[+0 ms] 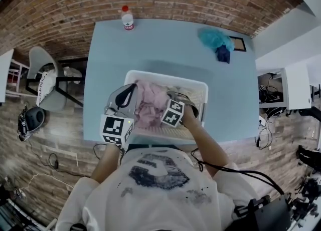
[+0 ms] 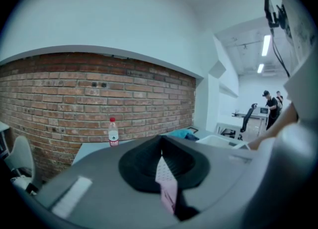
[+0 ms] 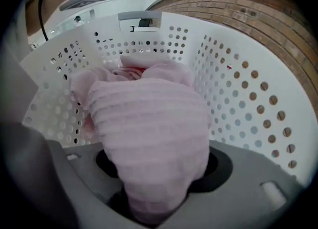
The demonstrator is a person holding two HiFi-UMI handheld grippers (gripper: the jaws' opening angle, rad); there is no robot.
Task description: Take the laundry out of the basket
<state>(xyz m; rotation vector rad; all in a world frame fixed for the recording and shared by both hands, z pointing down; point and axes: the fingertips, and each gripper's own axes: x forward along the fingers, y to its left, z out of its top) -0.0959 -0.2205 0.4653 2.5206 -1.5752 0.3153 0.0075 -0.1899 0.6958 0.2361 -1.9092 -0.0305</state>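
Note:
A white perforated laundry basket (image 1: 165, 76) stands on the pale blue table (image 1: 150, 44) near its front edge, with pink laundry (image 1: 150, 107) piled inside. My right gripper (image 1: 181, 99) reaches steeply down into the basket. In the right gripper view the right gripper (image 3: 156, 173) is shut on a pink ribbed cloth (image 3: 149, 123) that bulges up out of its jaws, with the basket wall (image 3: 238, 89) behind. My left gripper (image 1: 128, 94) hovers at the basket's left rim, pointing nearly level. The left gripper (image 2: 160, 146) is shut on a strip of pink spotted cloth (image 2: 166, 183).
A water bottle (image 1: 128, 18) with a red cap stands at the table's far edge by the brick wall. Teal and dark blue cloths (image 1: 216, 42) lie at the far right corner beside a dark frame (image 1: 239, 43). A white chair (image 1: 42, 82) stands left of the table.

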